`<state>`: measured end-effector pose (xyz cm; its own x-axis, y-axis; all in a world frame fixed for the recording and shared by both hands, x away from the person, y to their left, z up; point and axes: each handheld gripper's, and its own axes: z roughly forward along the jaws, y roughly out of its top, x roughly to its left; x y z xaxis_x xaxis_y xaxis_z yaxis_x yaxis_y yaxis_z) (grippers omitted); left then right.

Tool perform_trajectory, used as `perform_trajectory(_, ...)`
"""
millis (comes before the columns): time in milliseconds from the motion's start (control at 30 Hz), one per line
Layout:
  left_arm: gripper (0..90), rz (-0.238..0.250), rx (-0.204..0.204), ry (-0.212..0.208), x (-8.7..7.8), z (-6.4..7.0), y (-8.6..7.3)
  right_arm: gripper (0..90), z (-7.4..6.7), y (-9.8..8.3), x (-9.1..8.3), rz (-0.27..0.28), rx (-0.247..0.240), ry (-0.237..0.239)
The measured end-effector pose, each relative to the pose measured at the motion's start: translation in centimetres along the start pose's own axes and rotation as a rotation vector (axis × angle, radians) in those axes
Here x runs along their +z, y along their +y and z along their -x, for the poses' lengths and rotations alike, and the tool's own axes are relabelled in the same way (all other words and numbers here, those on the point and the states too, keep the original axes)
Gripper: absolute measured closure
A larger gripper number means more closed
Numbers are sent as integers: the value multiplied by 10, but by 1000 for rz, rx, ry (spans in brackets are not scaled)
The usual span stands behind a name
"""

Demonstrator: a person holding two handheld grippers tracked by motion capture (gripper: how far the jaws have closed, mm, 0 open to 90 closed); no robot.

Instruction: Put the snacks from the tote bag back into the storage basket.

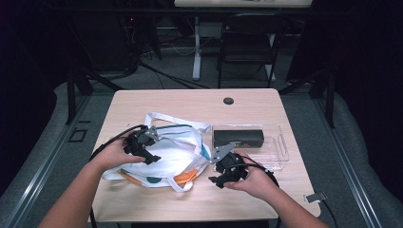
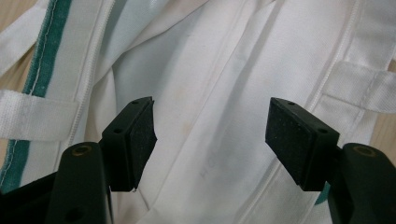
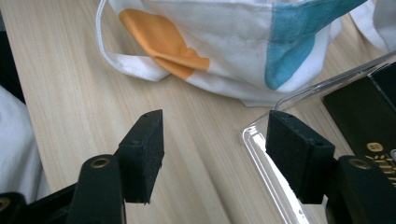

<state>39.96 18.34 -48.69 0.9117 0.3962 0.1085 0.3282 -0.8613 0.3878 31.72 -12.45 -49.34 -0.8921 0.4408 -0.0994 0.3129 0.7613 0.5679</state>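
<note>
That floppy white cloth tote bag [image 2: 224, 93] under the gaping left gripper [image 2: 210, 135] looks light and slumpy, so I'd pinch a strap [image 2: 359, 86].

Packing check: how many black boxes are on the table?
1: the black box lies in the clear tray, right of the white bag. The bag could hide more.
</note>
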Motion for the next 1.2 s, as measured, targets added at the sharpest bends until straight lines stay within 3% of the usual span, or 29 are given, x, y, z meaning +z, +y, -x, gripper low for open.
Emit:
perform_trajectory(467,334,2,-41,22,3,6,-8,372,-12,-18,7,43,44,26)
perform_trajectory(733,340,35,-75,51,3,14,-15,374,-13,-28,11,71,76,39)
perform_trajectory(867,341,75,-104,59,5,20,-22,374,-14,-31,13,72,83,41)
perform_trajectory(1200,340,121,-125,91,10,35,-29,374,-16,-34,17,86,93,36)
